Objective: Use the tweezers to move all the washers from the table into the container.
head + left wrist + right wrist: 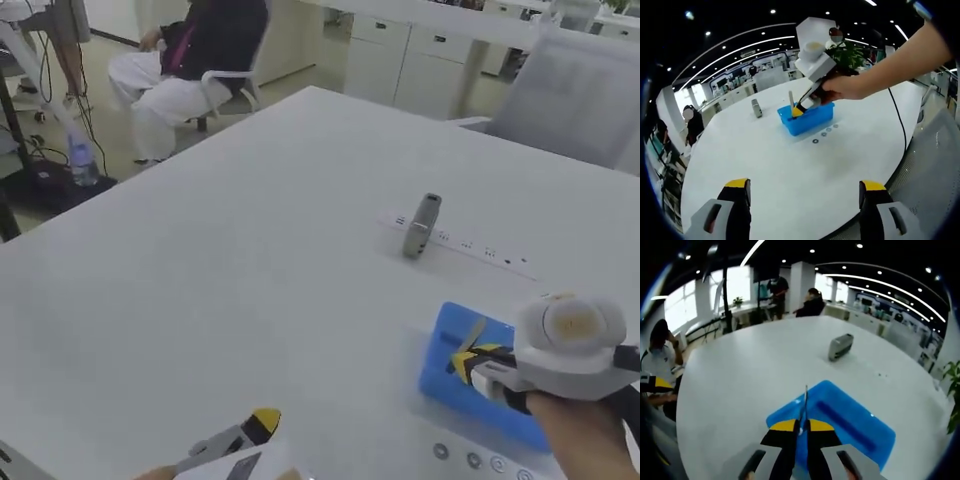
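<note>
Head view: right tool (pixel 462 362) pinches the tweezers (pixel 472 336) above the blue container (pixel 440 385); washers (pixel 472 459) lie on the tabletop (pixel 250 280) beside it, left tool (pixel 805 184) spread. Next, probably lower the tweezers onto a washer.

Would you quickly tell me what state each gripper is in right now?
Left gripper: open, holding nothing.
Right gripper: shut on the tweezers, above the blue container.
</note>
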{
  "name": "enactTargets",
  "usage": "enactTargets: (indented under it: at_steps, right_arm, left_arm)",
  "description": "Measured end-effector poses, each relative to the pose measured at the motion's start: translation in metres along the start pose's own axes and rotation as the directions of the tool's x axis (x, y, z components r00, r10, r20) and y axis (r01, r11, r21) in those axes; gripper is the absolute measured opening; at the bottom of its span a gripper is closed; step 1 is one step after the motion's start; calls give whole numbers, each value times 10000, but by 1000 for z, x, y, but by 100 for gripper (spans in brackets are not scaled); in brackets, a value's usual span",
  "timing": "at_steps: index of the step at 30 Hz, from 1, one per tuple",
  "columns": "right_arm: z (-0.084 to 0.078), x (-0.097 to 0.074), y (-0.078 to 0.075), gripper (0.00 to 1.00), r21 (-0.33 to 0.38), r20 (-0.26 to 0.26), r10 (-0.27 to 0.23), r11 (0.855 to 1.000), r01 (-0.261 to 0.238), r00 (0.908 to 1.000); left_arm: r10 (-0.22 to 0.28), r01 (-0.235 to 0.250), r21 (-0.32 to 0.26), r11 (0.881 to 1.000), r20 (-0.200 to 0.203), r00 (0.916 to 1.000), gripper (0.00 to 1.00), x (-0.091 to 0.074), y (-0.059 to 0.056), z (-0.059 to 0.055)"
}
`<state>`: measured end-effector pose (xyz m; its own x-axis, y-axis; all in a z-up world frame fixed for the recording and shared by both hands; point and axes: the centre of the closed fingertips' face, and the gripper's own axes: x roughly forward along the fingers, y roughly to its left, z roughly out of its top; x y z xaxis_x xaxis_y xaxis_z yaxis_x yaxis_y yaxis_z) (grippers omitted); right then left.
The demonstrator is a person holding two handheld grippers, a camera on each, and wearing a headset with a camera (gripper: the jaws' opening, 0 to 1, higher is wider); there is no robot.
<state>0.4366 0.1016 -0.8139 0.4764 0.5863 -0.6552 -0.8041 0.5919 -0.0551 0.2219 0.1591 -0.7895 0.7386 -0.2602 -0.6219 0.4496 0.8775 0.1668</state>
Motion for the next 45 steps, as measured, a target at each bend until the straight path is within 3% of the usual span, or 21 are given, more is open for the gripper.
enactTargets:
  at_steps: [6,10,16,23,26,34,45]
  right_arm:
    - [2,-10,2,3,90,158,-20,10000,19,9999]
    - [11,-16,4,3,38,472,-26,10000,24,9989]
    - [27,-41,3,3,67,1062,-91,9999,84,9943]
    - [38,-65,11,3,158,1623,-50,9999,24,9867]
    - [39,-74,15,3,103,1784,-16,9999,-2,9839]
    - [29,-93,29,3,479,1984,176,9985,-276,9800]
    - [-10,-91,51,3,562,1323,494,9968,-572,9900]
  left_arm:
    - [-194,194,5,9998,35,9998,93,-1,-4,2]
    - [-628,630,91,9980,-188,9978,94,0,-11,-1]
    - [-935,936,161,9955,-75,9956,94,-2,-15,2]
    - [-807,813,448,9957,-144,9966,91,2,-14,-1]
    - [-786,783,476,9958,44,9969,91,2,-14,2]
    - [-646,642,403,9971,103,9979,92,1,-10,3]
    - [-595,597,565,9966,-61,9982,91,2,-11,0]
